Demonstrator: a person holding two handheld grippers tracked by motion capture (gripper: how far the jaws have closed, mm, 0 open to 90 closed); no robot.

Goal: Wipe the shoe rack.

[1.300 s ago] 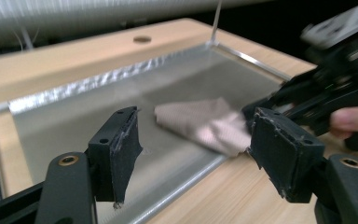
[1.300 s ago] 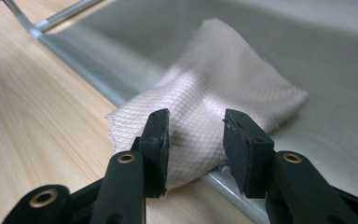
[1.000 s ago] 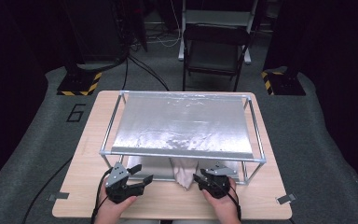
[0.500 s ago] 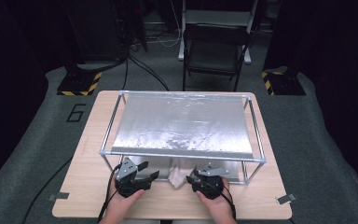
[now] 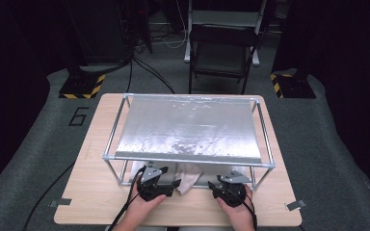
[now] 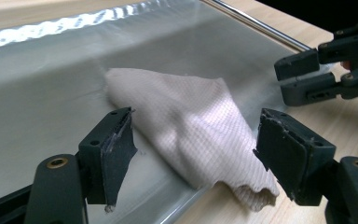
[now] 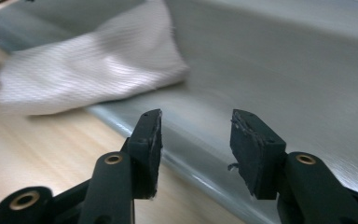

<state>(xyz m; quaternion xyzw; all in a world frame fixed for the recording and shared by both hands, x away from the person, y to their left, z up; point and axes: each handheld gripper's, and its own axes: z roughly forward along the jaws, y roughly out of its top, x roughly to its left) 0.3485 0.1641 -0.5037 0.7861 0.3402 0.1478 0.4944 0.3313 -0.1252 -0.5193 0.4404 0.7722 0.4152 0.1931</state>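
The cloth [image 6: 186, 126] lies crumpled at the near edge of the metal sheet [image 5: 192, 127], one corner overhanging onto the table [image 5: 96, 192]. My left gripper [image 6: 193, 154] has moved in on it since a second ago; its jaws have just been opening and now straddle the cloth unclenched. My right gripper [image 7: 196, 140], jaws also just widened and empty, faces the sheet's edge. The frame rail [image 5: 188, 161] overhead limits lifting room.

High view overhead, tongs views low, close, sharing cloth [image 6: 191, 126]
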